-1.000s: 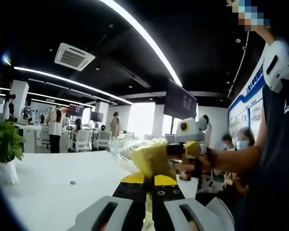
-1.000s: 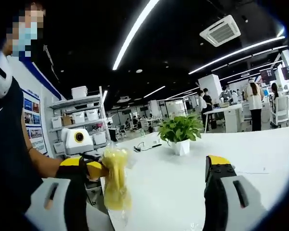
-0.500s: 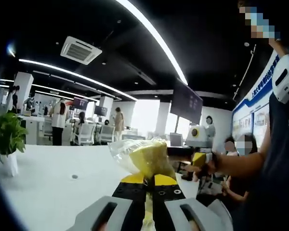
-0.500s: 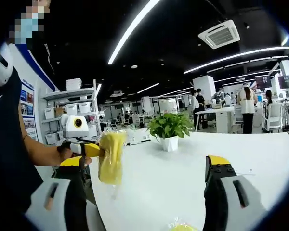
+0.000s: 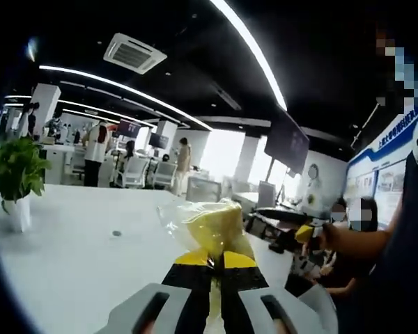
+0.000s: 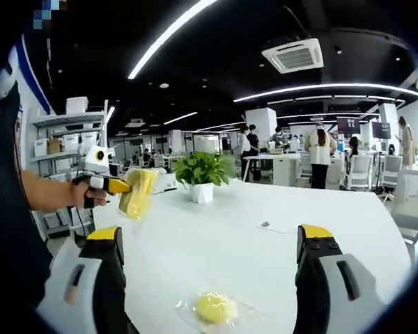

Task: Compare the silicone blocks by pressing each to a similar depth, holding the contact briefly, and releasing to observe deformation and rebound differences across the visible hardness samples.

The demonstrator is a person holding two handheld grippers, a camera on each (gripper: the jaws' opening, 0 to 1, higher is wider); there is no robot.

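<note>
White table (image 6: 348, 229): left gripper (image 5: 212, 259) clamped on bagged block (image 5: 212, 226), right gripper (image 6: 212, 268) apart; second block (image 6: 214, 307) unpressed, comparison barely begun.

Two grippers: left gripper (image 5: 210, 263), right gripper (image 6: 210, 268). Two yellow silicone blocks, each in clear wrap: one bagged block (image 5: 210, 227) pinched in the left gripper's jaws, one wrapped block (image 6: 214, 307) lying on the table. One white table (image 6: 279, 209). One potted plant (image 6: 200, 175). One ceiling air vent (image 6: 297, 55). Several people stand in the background; exact number unclear.
</note>
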